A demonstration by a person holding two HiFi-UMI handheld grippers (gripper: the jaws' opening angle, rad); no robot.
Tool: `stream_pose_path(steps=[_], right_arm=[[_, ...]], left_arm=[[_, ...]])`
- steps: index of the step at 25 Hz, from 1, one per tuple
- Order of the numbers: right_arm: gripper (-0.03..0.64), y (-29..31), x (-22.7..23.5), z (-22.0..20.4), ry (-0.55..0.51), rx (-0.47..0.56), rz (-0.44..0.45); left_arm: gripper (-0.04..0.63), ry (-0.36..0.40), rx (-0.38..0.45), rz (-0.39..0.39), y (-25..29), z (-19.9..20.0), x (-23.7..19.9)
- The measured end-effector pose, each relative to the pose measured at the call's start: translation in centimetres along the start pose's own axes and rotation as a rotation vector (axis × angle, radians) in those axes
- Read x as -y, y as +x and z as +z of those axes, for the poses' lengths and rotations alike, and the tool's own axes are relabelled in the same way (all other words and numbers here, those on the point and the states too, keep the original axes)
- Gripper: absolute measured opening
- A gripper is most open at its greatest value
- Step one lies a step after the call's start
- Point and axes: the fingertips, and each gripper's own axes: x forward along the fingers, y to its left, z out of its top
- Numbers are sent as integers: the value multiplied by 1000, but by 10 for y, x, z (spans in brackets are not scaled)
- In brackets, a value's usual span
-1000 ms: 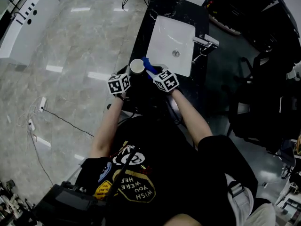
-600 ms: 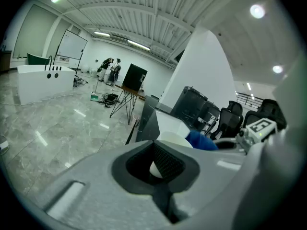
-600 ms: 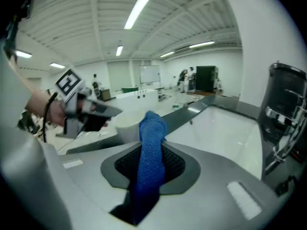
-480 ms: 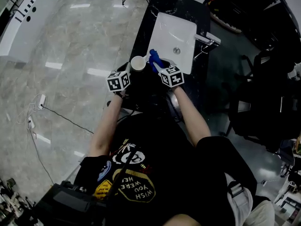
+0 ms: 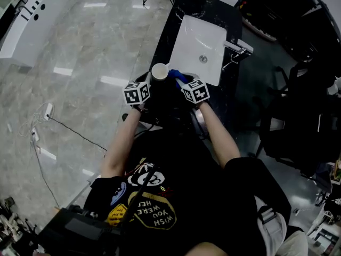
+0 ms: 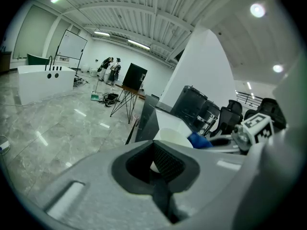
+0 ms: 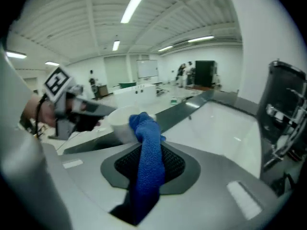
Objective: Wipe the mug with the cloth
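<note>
Left: tool (image 6: 156, 164) pinched shut on mug (image 5: 159, 71), raised over tabletop (image 5: 176, 15) edge beside sink (image 5: 200, 36). Right: tool (image 5: 184, 83) clamped on blue cloth (image 7: 146, 152), just right of mug, tip at rim. Needs short leftward push.

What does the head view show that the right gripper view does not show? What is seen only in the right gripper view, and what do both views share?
Only the head view shows the person's black shirt and the cable on the floor.

Only the right gripper view shows the ceiling lights and, close up, the right hand-held gripper shut on the blue cloth.

Both views show the white mug, the cloth beside it, the left hand-held gripper and the sink.
</note>
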Motion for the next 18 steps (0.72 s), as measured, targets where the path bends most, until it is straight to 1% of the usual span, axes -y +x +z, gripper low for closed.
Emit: stream_pose_path(steps=[1,2,3,5,9,10,11,12,13,15,16,17,18], right_arm=[[88,0,18,13,40,21,-61],[88,2,26,25,58,34,-85],[89,6,24,32,48,33,-71],[87,15,-3,29,-48,-9,19],[87,16,-67,-20,-303,-128,158],[87,14,-80,-31,-350,-141,187],[87,12,-86,-38,-365,-140,201],[87,10,-82,-38,-332,-122,191],[87,7,-69,-31,-260,-91,151],[87,1,-22,-4,-102,-18,7],[87,-1,-1,10,-56,7,-63],[87,-1,12,22,-41,19,-102],[87,2,15,30,-57,17,-104]], left_arm=[[2,3,1,0,0,1,0],[2,7,2,1,1,3,1],[2,8,4,2,1,4,2],[2,4,8,5,2,4,4],[2,-9,13,14,2,3,4],[2,-10,15,14,2,3,5],[2,-9,15,11,2,2,6],[2,-8,14,7,2,1,7],[2,-11,13,2,1,0,8],[2,-24,10,-4,0,0,7],[2,-25,8,-5,-1,0,7],[2,-21,7,-4,-1,1,7],[2,-16,7,-3,-1,1,8]])
